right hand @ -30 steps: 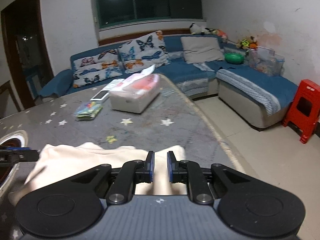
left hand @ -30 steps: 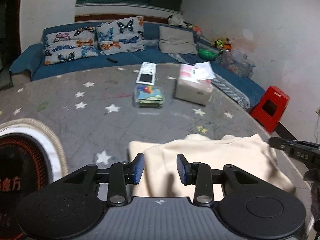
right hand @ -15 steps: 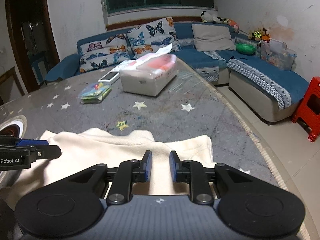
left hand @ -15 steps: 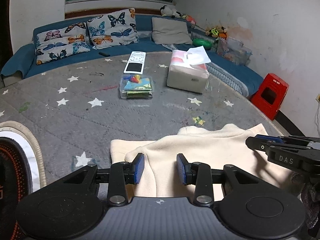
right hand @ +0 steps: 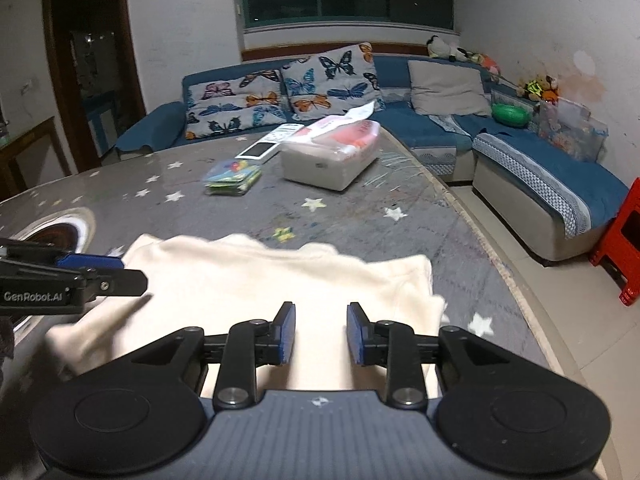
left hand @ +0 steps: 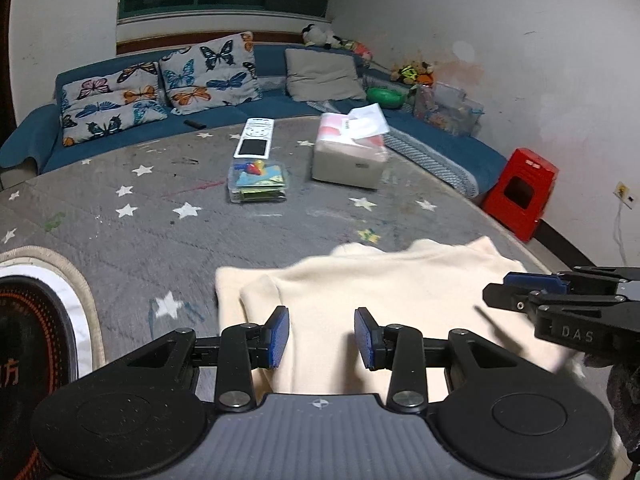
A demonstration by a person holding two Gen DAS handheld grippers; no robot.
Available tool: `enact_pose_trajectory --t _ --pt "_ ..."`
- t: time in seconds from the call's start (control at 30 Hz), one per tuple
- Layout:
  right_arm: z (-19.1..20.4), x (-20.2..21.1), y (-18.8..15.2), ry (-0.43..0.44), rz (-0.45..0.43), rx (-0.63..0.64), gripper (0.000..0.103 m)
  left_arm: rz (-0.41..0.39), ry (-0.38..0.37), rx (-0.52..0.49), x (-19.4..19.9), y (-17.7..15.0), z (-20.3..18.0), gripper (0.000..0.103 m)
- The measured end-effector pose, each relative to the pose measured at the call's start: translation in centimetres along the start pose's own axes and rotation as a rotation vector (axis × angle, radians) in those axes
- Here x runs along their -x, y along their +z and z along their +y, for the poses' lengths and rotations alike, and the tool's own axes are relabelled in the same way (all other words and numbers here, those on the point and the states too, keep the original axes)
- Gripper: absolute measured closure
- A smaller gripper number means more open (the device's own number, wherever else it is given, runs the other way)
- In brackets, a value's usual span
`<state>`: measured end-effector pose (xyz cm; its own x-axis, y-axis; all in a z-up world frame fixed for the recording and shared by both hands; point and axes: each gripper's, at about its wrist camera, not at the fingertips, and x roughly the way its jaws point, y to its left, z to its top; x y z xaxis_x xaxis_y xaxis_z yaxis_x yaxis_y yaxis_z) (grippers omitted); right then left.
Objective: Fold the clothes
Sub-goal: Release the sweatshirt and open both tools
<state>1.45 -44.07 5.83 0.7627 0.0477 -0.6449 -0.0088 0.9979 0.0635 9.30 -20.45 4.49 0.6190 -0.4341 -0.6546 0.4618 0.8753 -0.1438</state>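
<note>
Your left gripper (left hand: pixel 322 338): jaws apart, empty | your right gripper (right hand: pixel 321 334): jaws apart, empty | cream fleece garment (right hand: pixel 260 280): lies partly folded just beyond both, on the grey star-print table (left hand: pixel 160 216) | likely soft, light, floppy; pinch an edge or corner

On the side of my right tongs (left hand: pixel 516 294), seen from the left wrist camera, I read "DAS" in pale letters on the black body. On my left tongs (right hand: pixel 120 276), seen from the right wrist camera, the black body carries "GenRobot.AI". On the round mat (left hand: pixel 44 320) at the worktop's left edge, one red Chinese character, 方, is readable; the rest is cut off.
</note>
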Motion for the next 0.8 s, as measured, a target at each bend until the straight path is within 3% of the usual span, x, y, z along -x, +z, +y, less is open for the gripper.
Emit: enact_pose_trajectory --t 0.37,0.57,0.8 --pt "0.9 3.5 -4.1 -0.007 0.011 0.046 0.070 0.001 -0.001 -0.073 1.9 -3.5 -1.6 0.063" --pt "1.7 4.3 -3.7 -0.011 -0.010 0.081 0.071 -0.015 0.006 -0.059 2.6 -3.8 -1.6 0.063" --pt "3.6 3.9 -3.5 0.051 -0.024 0.094 0.071 -0.014 0.009 -0.037 3.0 -3.9 -1.1 0.063"
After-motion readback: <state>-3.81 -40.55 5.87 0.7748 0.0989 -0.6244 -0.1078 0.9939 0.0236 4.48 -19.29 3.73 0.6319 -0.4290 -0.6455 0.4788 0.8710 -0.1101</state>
